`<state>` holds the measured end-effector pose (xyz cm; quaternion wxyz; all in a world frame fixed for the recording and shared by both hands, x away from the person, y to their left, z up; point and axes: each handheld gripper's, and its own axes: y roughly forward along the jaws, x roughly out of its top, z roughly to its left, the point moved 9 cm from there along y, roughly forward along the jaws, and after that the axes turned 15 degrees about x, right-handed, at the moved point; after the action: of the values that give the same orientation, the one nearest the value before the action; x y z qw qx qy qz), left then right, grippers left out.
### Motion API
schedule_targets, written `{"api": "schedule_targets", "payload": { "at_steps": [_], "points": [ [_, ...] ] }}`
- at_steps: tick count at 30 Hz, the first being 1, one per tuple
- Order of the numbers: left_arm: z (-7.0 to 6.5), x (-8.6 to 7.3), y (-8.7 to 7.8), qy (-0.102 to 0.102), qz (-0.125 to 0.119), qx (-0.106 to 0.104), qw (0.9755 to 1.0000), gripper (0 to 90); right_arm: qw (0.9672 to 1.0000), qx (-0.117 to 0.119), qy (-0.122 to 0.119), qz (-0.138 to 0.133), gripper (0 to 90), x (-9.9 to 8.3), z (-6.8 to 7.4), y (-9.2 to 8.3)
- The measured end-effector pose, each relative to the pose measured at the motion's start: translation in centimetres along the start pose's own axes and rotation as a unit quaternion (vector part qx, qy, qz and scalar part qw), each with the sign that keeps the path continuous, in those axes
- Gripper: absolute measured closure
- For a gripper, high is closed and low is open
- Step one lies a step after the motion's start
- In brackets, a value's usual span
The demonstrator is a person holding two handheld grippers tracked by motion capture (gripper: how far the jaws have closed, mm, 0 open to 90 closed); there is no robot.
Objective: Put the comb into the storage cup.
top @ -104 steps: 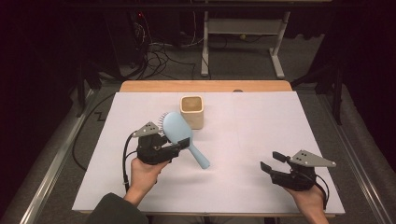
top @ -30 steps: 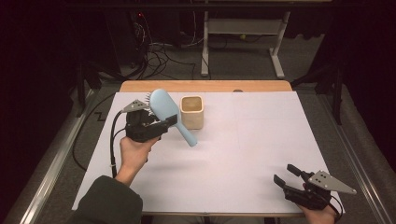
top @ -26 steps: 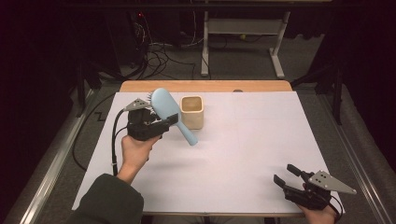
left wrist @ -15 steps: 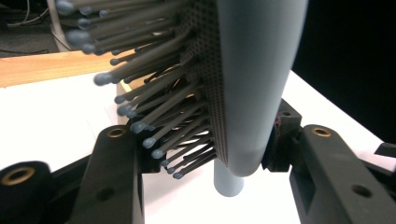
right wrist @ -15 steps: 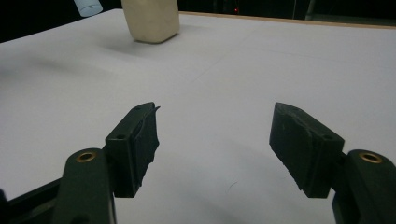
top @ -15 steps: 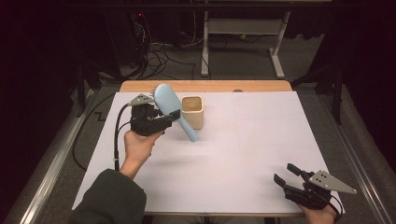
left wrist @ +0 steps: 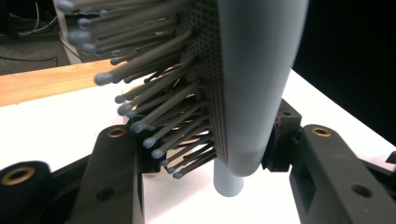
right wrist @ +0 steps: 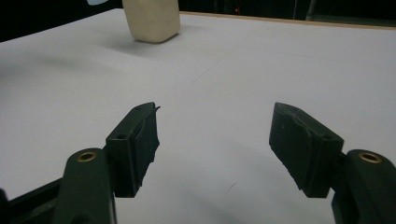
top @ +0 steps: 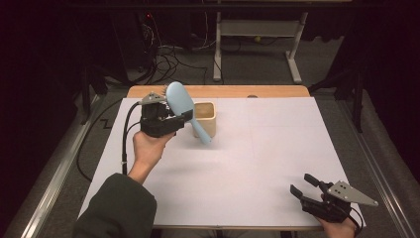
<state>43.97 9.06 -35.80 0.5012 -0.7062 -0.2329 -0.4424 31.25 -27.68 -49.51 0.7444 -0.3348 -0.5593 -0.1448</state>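
Observation:
My left gripper [top: 174,120] is shut on a light blue hairbrush [top: 182,106], lifted above the table's far left. The brush head tilts up and left, and its handle slants down to the right in front of a cream square cup [top: 207,119]. In the left gripper view the brush's bristles [left wrist: 154,88] and blue back [left wrist: 254,84] stand between the jaws, with the handle [left wrist: 229,184] pointing down. My right gripper [top: 303,185] rests low at the table's near right corner, open, with nothing between its pads [right wrist: 142,140]. The cream cup [right wrist: 152,18] stands far ahead of it.
White paper [top: 247,163] covers the table, and a wooden strip [top: 233,91] runs along the far edge. Cables and a metal frame lie on the floor behind the table. A black cable trails from my left gripper along the forearm.
My left hand has carried the brush up and toward the far side, closer to the cream cup, and the brush head has tilted more upright. The right gripper has stayed put.

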Motion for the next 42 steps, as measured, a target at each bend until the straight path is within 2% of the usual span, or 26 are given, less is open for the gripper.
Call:
{"api": "schedule_targets", "payload": {
  "at_steps": [19, 32, 42],
  "points": [
    [0.2, 2.2, 0.7, 0.001, -0.001, 0.006, 1.0000, 52.2, 1.0000, 0.003, -0.001, -0.002, 33.4, 0.0, 0.0, 0.0],
    [0.7, 4.2, 1.8, 0.008, -0.002, 0.029, 0.9996, 52.3, 1.0000, 0.004, -0.003, -0.003, 33.5, 0.0, 0.0, -0.1],
    [1.1, 5.3, 2.4, -0.002, -0.007, 0.037, 0.9993, 52.3, 1.0000, 0.004, -0.003, -0.003, 33.5, 0.0, 0.0, 0.0]
  ]
}}
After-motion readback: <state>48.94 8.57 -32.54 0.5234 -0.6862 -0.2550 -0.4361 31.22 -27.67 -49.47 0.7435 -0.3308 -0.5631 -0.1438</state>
